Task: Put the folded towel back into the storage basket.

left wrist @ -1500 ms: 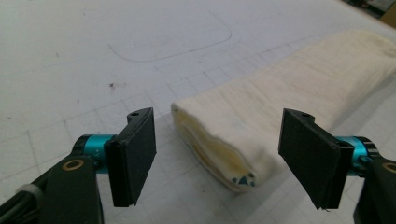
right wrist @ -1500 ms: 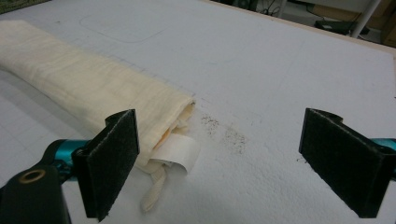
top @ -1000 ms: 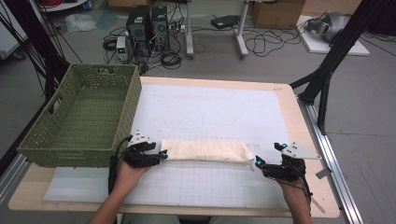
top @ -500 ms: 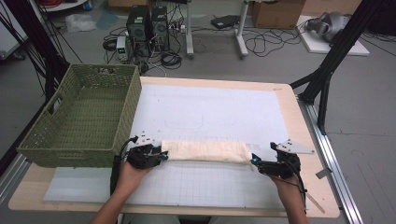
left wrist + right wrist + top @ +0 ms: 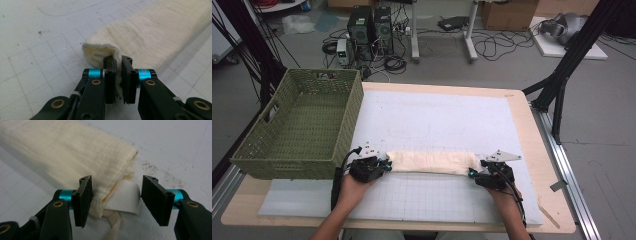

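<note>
While we look across the table [image 5: 532,130] from left to right, we first meet the green woven basket [image 5: 302,125] standing on the left edge, beside the white gridded mat [image 5: 437,115]. Just right of its near corner we see the left gripper [image 5: 382,166], held in 1 hand; its 2 jaws have just been closing and now pinch the rolled left end of the folded cream cloth [image 5: 432,162], with fabric squeezed between the pads [image 5: 110,75]. That cloth lies as a long flat band across the near middle of the mat, running between both grippers. At its right end we find the right gripper [image 5: 473,173], whose 2 jaws have just been closing yet stand about half open, straddling the cloth's corner, a white label [image 5: 126,197] and a woven cord [image 5: 113,225]; its left pad [image 5: 83,200] touches the fabric, the right pad stands clear.
</note>
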Demonstrator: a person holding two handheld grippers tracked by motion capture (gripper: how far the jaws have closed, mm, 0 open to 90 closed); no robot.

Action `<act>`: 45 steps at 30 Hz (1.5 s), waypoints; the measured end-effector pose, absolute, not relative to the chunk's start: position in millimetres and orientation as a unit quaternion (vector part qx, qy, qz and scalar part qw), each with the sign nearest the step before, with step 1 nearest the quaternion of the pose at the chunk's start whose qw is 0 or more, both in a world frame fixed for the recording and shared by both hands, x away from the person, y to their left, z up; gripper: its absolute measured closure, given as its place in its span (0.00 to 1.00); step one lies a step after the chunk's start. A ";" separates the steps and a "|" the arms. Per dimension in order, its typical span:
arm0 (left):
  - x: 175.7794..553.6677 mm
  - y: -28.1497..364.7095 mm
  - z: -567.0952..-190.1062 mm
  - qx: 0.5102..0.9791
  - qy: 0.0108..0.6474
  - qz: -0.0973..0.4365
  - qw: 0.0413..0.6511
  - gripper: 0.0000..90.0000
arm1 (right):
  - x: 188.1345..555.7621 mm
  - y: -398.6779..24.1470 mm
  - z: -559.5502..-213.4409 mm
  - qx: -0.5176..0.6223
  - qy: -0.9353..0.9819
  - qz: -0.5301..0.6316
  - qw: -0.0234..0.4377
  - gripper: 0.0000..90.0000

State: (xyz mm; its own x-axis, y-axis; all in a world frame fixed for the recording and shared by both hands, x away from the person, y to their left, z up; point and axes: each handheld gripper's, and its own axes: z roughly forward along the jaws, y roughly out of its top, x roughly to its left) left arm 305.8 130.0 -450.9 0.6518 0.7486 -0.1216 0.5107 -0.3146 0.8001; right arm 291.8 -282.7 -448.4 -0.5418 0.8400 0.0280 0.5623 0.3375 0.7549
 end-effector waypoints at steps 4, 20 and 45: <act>305.5 129.8 -451.2 0.798 0.395 0.138 0.434 0.92 | 288.2 -281.6 -449.4 0.428 0.801 0.373 0.188 0.59; 304.2 130.2 -447.4 0.799 0.389 0.150 0.434 0.94 | 282.6 -279.2 -444.9 0.421 0.804 0.388 0.161 0.93; 306.5 139.3 -441.6 0.783 0.403 0.151 0.450 0.93 | 294.4 -275.7 -447.4 0.488 0.762 0.409 0.117 0.46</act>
